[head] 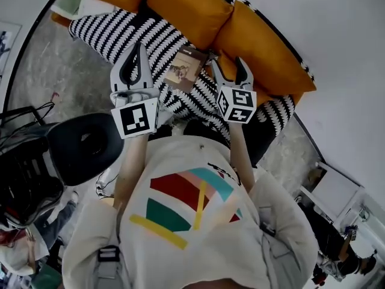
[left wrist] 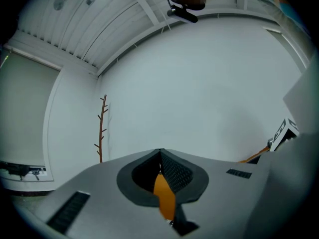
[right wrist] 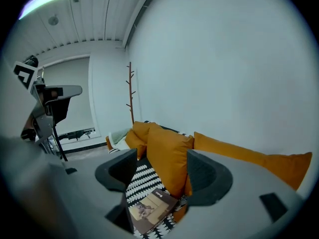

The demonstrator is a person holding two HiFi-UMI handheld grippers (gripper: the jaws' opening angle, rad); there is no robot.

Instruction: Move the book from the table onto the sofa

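Observation:
A brown book (head: 185, 68) lies flat on the sofa's black-and-white patterned seat (head: 132, 32), just in front of the orange cushions (head: 186, 8). My right gripper (head: 229, 64) hovers to the right of the book, jaws open and empty. Its own view looks down past the open jaws (right wrist: 158, 171) at the book (right wrist: 149, 208) resting on the seat beyond them, untouched by either pad. My left gripper (head: 138, 47) is over the seat to the book's left. In the left gripper view its jaws (left wrist: 159, 156) meet at the tips, shut on nothing, pointing at a white wall.
A black office chair (head: 84, 146) stands at my left, with cables on the floor beside it. A white box (head: 334, 191) sits on the floor at right. A bare branch-like coat stand (right wrist: 131, 91) rises behind the sofa's far end.

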